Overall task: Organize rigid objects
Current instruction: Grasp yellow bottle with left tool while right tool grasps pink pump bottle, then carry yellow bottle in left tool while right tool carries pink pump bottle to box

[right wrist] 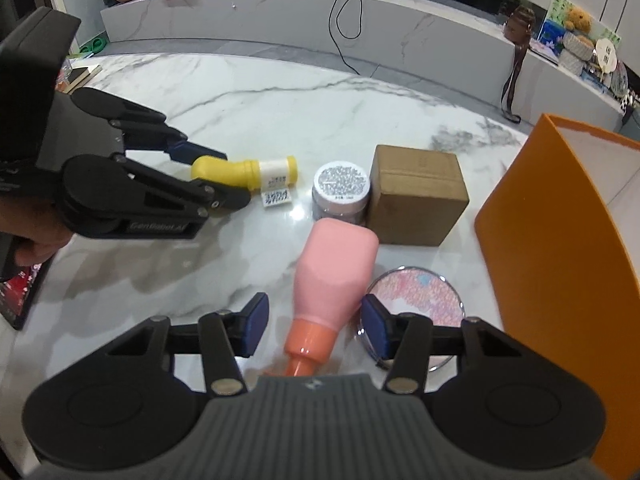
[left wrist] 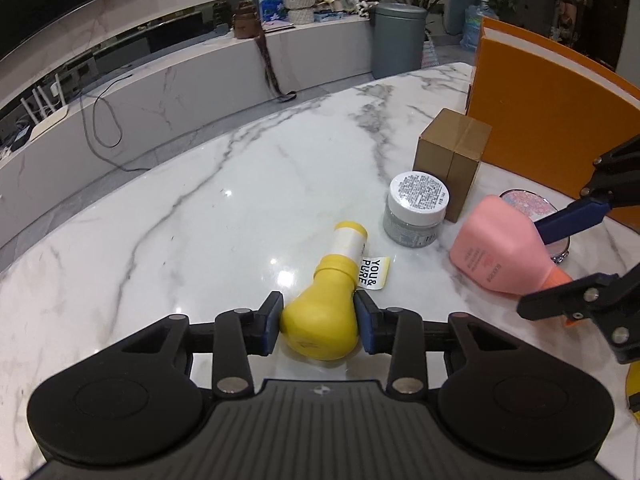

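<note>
A yellow bottle point(left wrist: 326, 308) lies on its side on the marble table point(left wrist: 200, 208). My left gripper point(left wrist: 318, 326) is shut on its round body, both blue pads touching it; it also shows in the right wrist view point(right wrist: 240, 174). A pink bottle point(right wrist: 336, 276) with an orange cap lies on the table between the fingers of my right gripper point(right wrist: 314, 326), which is open with gaps on both sides. The pink bottle also shows in the left wrist view point(left wrist: 506, 250). A white-lidded jar point(right wrist: 341, 192) and a brown cardboard box point(right wrist: 416, 200) stand behind it.
A tall orange box point(right wrist: 560, 264) stands open at the right. A round glittery pink compact point(right wrist: 420, 300) lies under my right gripper's right finger. A dark tablet or book point(right wrist: 24, 292) lies at the table's left edge. A grey bin point(left wrist: 398, 40) stands beyond the table.
</note>
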